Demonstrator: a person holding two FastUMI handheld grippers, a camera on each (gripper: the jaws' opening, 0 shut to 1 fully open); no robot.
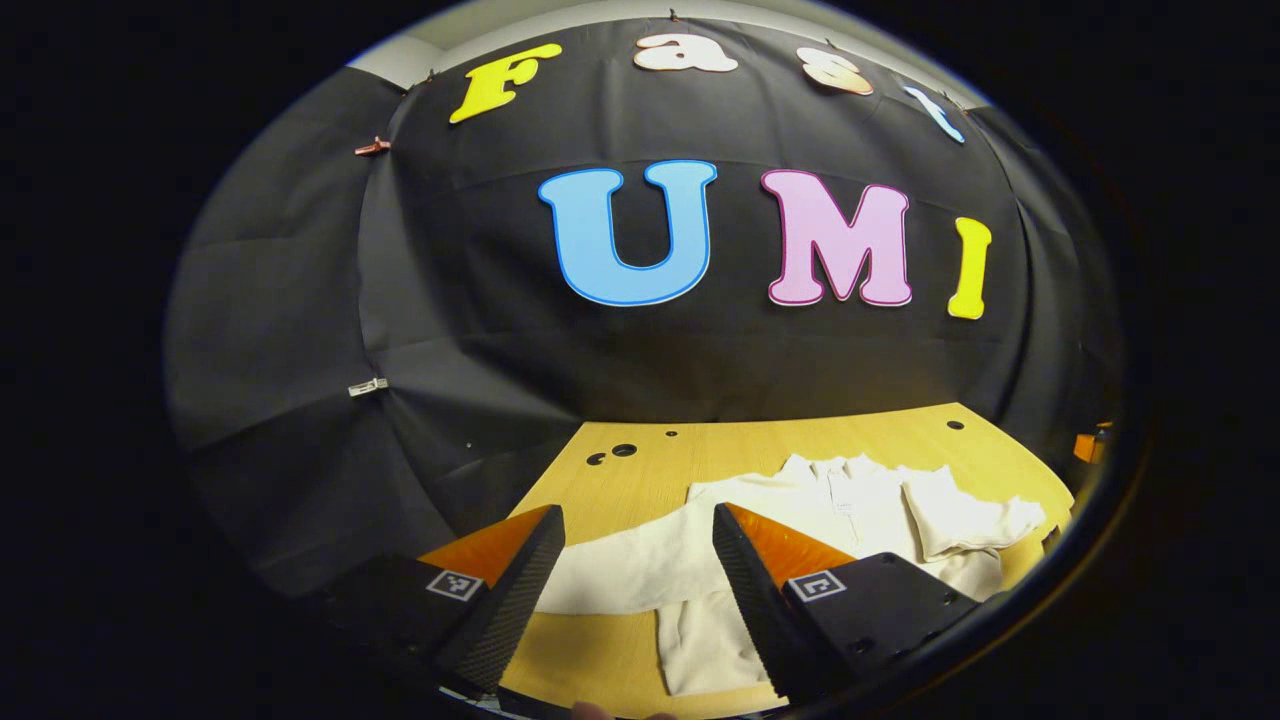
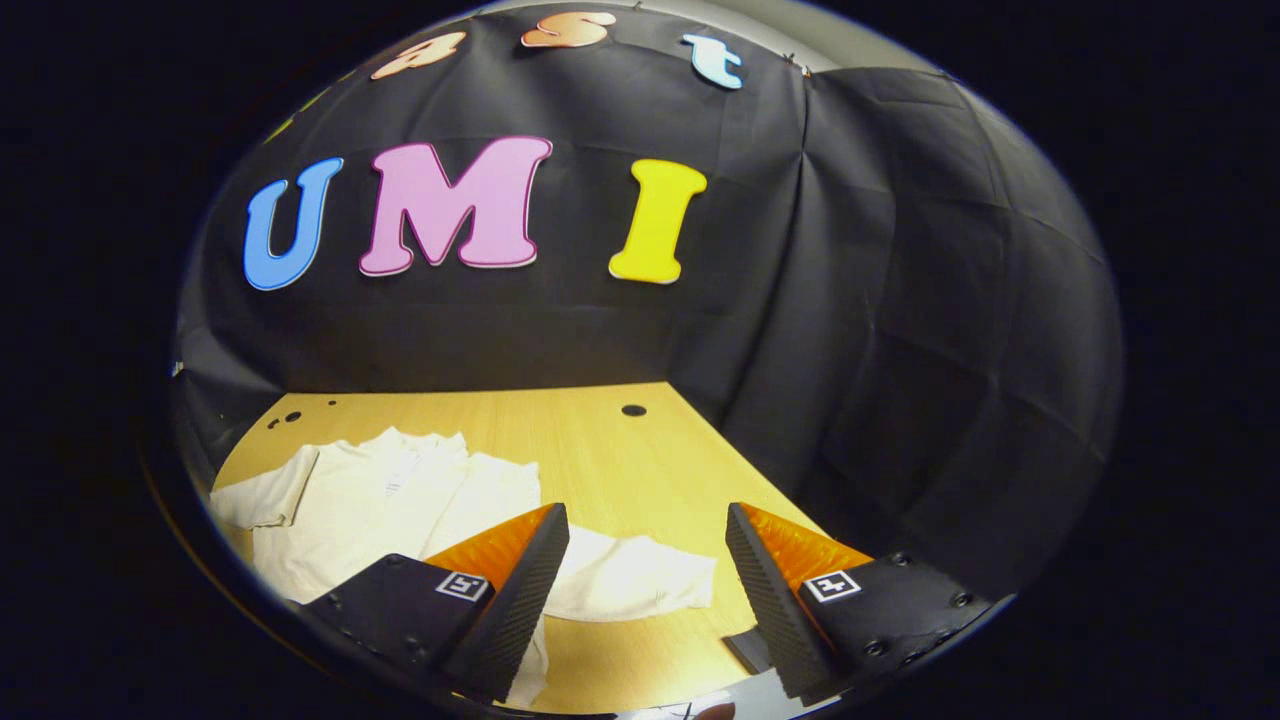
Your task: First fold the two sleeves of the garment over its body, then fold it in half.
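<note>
A cream short-sleeved garment (image 1: 850, 505) lies flat on the wooden table (image 1: 620, 480), collar toward the far wall. In the left gripper view one sleeve (image 1: 630, 570) stretches out toward my left gripper (image 1: 638, 575), which hovers open above it with nothing held. The other sleeve (image 1: 965, 515) lies rumpled at the right. In the right gripper view the garment (image 2: 380, 490) lies at the left, and a sleeve (image 2: 630, 580) reaches out between the fingers of my right gripper (image 2: 645, 580), which is open and above it.
The table has small round holes near its far edge (image 1: 622, 450) (image 2: 633, 410). Black cloth walls close in behind and at both sides. Bare wood (image 2: 600, 450) lies beyond the garment toward the wall. An orange object (image 1: 1085, 445) sits at the far right edge.
</note>
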